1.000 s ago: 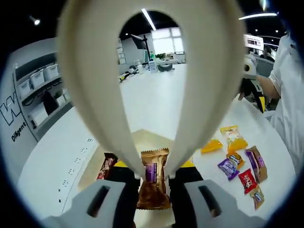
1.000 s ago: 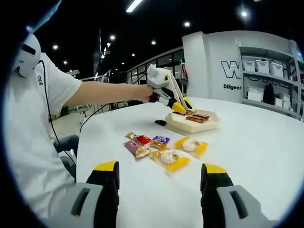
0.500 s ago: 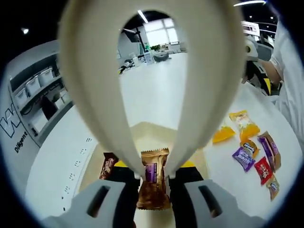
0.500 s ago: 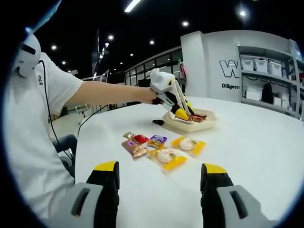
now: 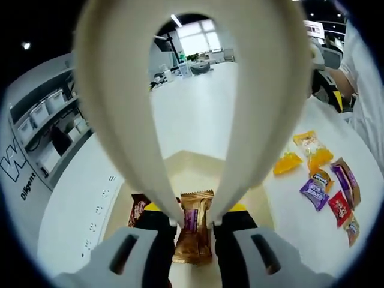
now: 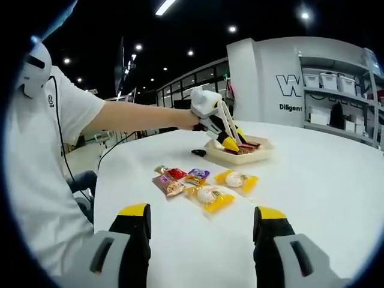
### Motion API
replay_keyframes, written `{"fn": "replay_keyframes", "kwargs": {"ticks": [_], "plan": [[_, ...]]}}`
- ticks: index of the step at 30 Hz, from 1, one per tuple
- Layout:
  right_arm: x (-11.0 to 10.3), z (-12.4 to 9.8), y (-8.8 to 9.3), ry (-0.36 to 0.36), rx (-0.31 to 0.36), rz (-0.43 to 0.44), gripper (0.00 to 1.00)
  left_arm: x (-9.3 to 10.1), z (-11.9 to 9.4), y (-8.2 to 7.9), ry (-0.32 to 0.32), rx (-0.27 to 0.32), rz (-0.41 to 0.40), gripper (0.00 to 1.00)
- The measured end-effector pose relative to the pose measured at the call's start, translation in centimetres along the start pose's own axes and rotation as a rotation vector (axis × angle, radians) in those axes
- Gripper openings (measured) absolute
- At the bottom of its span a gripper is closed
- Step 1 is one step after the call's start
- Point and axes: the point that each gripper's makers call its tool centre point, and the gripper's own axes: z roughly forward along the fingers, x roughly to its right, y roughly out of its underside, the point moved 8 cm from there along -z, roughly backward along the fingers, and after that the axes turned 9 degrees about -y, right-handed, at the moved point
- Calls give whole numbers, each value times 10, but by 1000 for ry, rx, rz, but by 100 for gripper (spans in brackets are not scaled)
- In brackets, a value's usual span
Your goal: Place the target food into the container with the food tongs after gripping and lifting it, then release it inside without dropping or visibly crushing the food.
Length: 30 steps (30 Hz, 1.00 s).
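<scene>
Left gripper (image 5: 193, 223) squeezed the tongs (image 5: 192, 90) onto a gold snack packet (image 5: 193, 235) | it hung over the tray (image 5: 180, 165) | release remained | right gripper (image 6: 201, 240) was wide, idle.

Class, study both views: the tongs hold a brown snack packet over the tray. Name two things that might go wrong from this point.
1. The tongs pinch the brown packet near its middle only; it might slip before reaching the tray.
2. A chocolate bar already lies in the tray, so the released packet may land on it or tip over the low rim.
</scene>
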Motion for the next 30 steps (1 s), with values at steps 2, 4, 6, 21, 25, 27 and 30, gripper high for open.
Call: {"fn": "replay_keyframes", "kwargs": {"ticks": [2, 4, 6, 21, 25, 27, 30], "plan": [[0, 0, 0, 1, 0, 3, 68, 0, 0, 1, 1, -3, -2, 22], [0, 0, 1, 1, 0, 2, 68, 1, 0, 1, 1, -6, 2, 22], [0, 0, 0, 0, 2, 3, 68, 2, 0, 2, 1, -10, 6, 22], [-1, -1, 2, 1, 3, 4, 68, 1, 1, 1, -31, -18, 7, 25], [-1, -1, 0, 1, 8, 4, 68, 0, -3, 1, -38, -11, -8, 26], [-2, 0, 0, 0, 9, 3, 68, -1, -8, 0, -42, -1, -24, 26], [-3, 0, 0, -3, 10, 1, 68, -3, -19, -1, -55, 10, -27, 26]]}}
